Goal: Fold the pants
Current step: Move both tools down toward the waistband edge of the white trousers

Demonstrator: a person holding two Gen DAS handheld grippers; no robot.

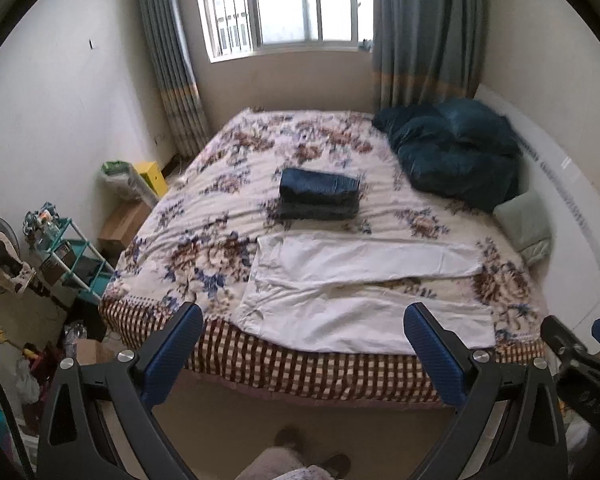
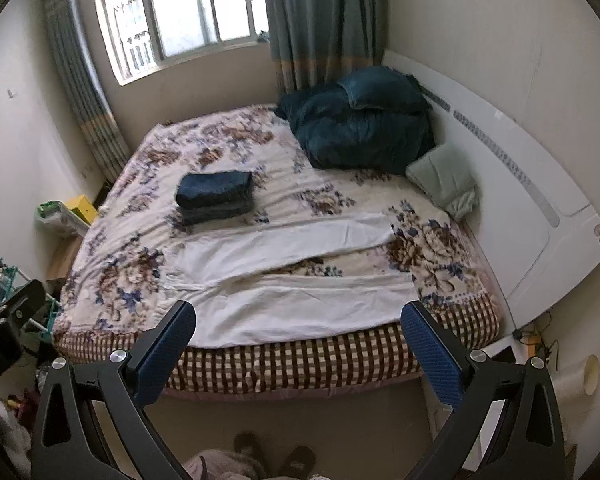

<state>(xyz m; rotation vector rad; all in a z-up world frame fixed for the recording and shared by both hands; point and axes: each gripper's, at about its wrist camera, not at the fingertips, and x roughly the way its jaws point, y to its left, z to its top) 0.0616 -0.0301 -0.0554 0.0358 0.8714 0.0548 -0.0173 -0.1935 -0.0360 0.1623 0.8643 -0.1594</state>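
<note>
White pants (image 1: 352, 288) lie spread flat on the near part of the floral bed, waist to the left, the two legs pointing right; they also show in the right wrist view (image 2: 292, 276). My left gripper (image 1: 304, 316) is open and empty, held above the floor just short of the bed's near edge, in front of the pants. My right gripper (image 2: 298, 314) is open and empty at about the same distance, more to the right. The right gripper also shows at the right edge of the left wrist view (image 1: 576, 332).
A stack of folded dark blue clothes (image 1: 319, 194) sits mid-bed. A dark teal quilt (image 1: 456, 152) and a pale green pillow (image 1: 524, 224) lie by the white headboard (image 2: 520, 184). A teal shelf rack (image 1: 72, 264), boxes and clutter stand on the left floor. Slippers (image 2: 276, 456) are below me.
</note>
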